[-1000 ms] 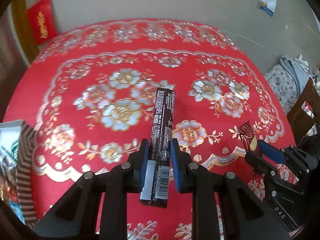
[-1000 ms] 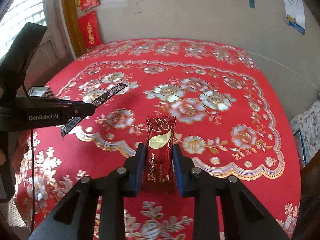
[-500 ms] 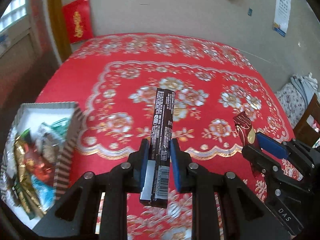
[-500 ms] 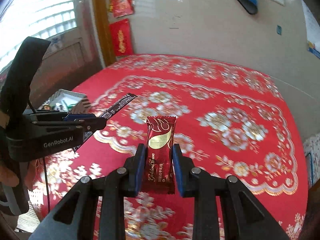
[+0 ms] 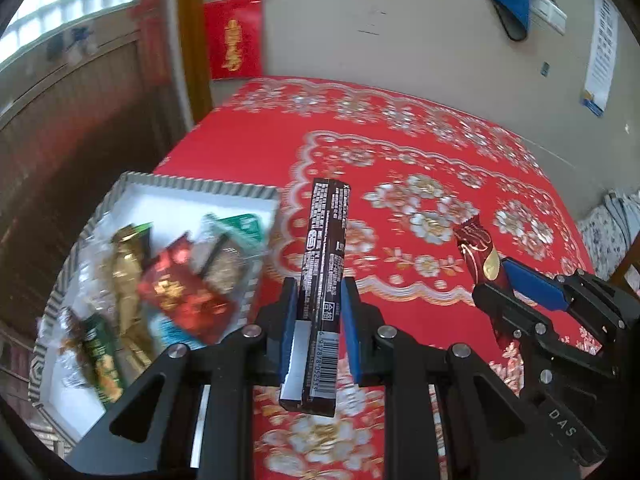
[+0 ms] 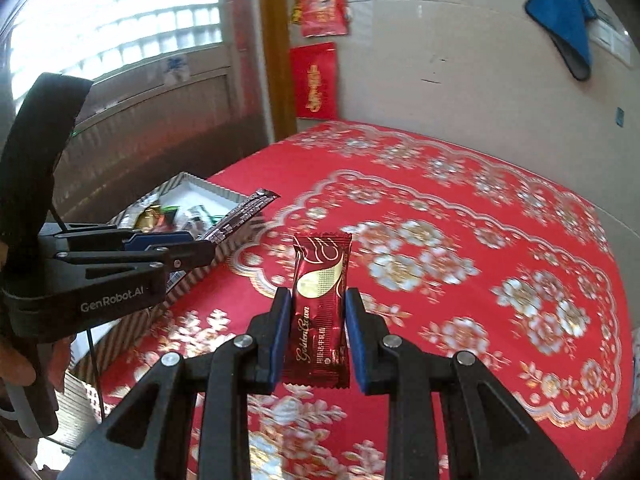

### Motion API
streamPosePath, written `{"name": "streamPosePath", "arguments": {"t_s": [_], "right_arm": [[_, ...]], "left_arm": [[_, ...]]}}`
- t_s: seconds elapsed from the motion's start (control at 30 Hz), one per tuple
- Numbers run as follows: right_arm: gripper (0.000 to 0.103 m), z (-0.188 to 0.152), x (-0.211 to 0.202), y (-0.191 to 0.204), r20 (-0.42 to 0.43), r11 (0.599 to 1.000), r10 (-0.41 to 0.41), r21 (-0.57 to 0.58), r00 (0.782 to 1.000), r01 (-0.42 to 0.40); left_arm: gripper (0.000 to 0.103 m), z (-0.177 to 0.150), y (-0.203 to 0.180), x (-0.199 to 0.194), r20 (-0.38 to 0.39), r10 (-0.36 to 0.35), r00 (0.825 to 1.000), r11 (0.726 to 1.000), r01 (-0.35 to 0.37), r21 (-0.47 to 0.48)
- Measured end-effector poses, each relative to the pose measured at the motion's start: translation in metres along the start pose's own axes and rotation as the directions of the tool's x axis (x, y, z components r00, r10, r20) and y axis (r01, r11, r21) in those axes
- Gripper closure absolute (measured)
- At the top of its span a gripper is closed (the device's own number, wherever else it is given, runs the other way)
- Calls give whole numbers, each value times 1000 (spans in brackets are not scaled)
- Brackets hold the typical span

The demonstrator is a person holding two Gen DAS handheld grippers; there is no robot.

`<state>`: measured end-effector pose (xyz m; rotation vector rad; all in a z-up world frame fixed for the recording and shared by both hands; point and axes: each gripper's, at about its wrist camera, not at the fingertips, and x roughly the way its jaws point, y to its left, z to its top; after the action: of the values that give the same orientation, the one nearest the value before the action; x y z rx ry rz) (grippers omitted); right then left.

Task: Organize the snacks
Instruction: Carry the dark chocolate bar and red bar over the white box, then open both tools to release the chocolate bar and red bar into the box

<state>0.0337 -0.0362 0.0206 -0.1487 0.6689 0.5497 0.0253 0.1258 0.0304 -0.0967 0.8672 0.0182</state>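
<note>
**Above the red cloth, a snack in each claw, tray close at the left**

Over the flowered tablecloth (image 5: pixel 460 152) the left gripper (image 5: pixel 319 312) was clenched on a long dark snack stick (image 5: pixel 326 264), held near its lower end so that most of its length stood free beyond the pads. It looked light and fairly stiff, a carton-like sleeve; a grip nearer the middle would likely swing less. The right gripper (image 6: pixel 313 320) was clamped on a red foil candy packet (image 6: pixel 320 300) by its two side edges. That wrapper looked light, soft and slick, apt to crumple or slip under a hard pinch.

The left wrist view looked down into the striped snack tray (image 5: pixel 200 186) and showed loose wrappers heaped inside, gold, red and green. The right wrist view showed only the tray's far rim, but it revealed the person's hand (image 6: pixel 16 360) on the left gripper's handle, and the stick reaching towards the tray.
</note>
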Motion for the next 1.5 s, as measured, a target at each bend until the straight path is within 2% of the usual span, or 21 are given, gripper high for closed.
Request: {"name": "streamPosePath", "arguments": {"t_s": [0.37,0.7,1.03,1.2,1.27,1.33,1.4,1.47,1.5], "right_arm": [[76,27,26,59,2,993,81,-90,997,-80],[76,47,68,107,-40,976,150,-151,988,-155],[76,50,116,146,-126,958,197,-187,972,-218],[70,43,123,149,-140,948,241,-177,960,-264],[57,41,116,146,-123,948,250,-171,960,-269],[44,40,103,144,-84,949,251,-172,964,-262],[39,40,92,141,-51,952,247,-175,968,-252],[30,39,78,136,-13,953,256,-163,967,-254],[29,37,69,134,12,955,255,-159,967,-250]], "left_arm": [[79,-14,75,-18,8,85,996,991,-84,-107],[79,-28,135,-19,-6,150,989,967,-147,-210],[79,-40,151,-6,-47,182,982,954,-188,-233],[76,-42,150,1,-51,220,974,947,-226,-229],[65,-42,147,-1,-37,262,964,939,-264,-219],[49,-43,147,-6,-13,278,960,932,-273,-240],[41,-44,147,-14,18,269,963,929,-255,-270],[32,-45,145,-23,44,283,958,921,-259,-291],[29,-45,144,-26,59,291,955,918,-262,-297]]}}
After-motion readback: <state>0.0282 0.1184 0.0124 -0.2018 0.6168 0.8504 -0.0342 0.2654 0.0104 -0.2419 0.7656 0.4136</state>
